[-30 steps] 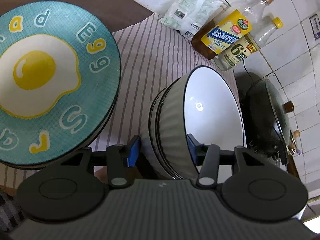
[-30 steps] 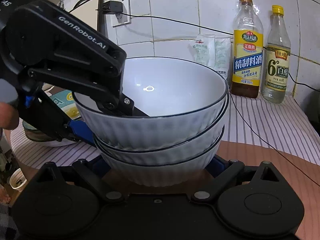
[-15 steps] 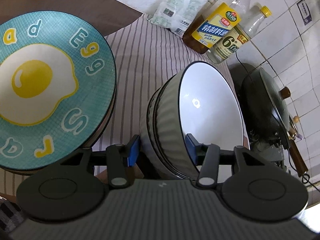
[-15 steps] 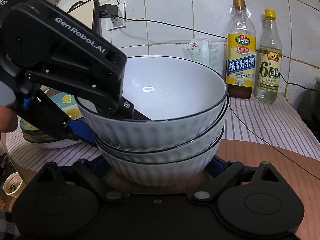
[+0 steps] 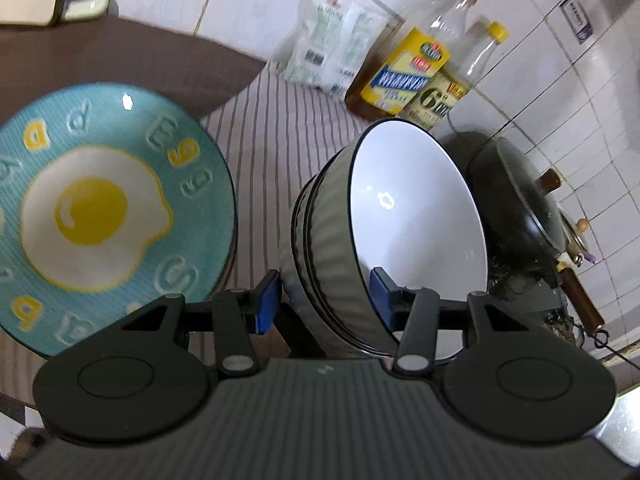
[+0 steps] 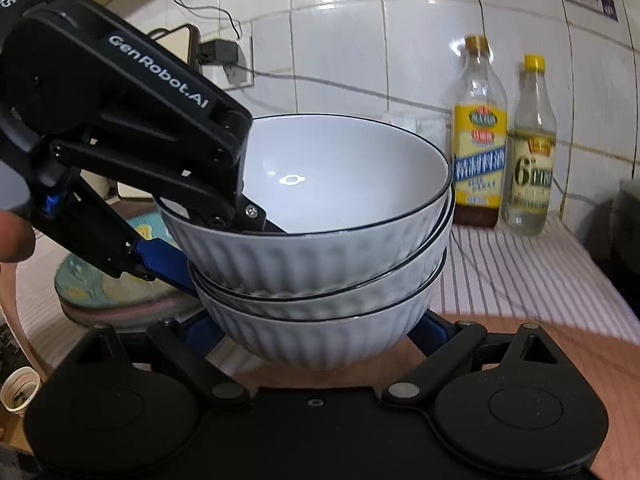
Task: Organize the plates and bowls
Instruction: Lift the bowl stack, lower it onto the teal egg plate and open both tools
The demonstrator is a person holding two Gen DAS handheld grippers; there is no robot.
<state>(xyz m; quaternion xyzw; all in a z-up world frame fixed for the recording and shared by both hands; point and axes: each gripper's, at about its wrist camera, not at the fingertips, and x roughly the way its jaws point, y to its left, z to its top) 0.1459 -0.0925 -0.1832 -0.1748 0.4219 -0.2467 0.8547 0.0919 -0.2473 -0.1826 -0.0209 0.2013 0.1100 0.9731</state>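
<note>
A stack of three white ribbed bowls (image 6: 320, 264) with dark rims hangs above the counter; it also shows in the left wrist view (image 5: 400, 220). My left gripper (image 5: 326, 294) is shut on the stack's near rim, one finger inside the top bowl, one outside. In the right wrist view the left gripper (image 6: 224, 236) clamps the left rim. My right gripper (image 6: 320, 332) holds the bottom bowl between its blue fingers. A teal fried-egg plate (image 5: 104, 216) lies on a plate stack at the left, also in the right wrist view (image 6: 116, 292).
Two bottles (image 6: 504, 148) and a white packet (image 5: 332, 52) stand against the tiled wall. A black wok with lid (image 5: 516, 208) sits at the right. A striped cloth (image 5: 280, 132) covers the counter. A small cup (image 6: 18, 394) sits low at the left.
Both grippers have lifted the bowl stack: the bottles and counter sit lower and farther in both views. The grips on the bowls are unchanged.
</note>
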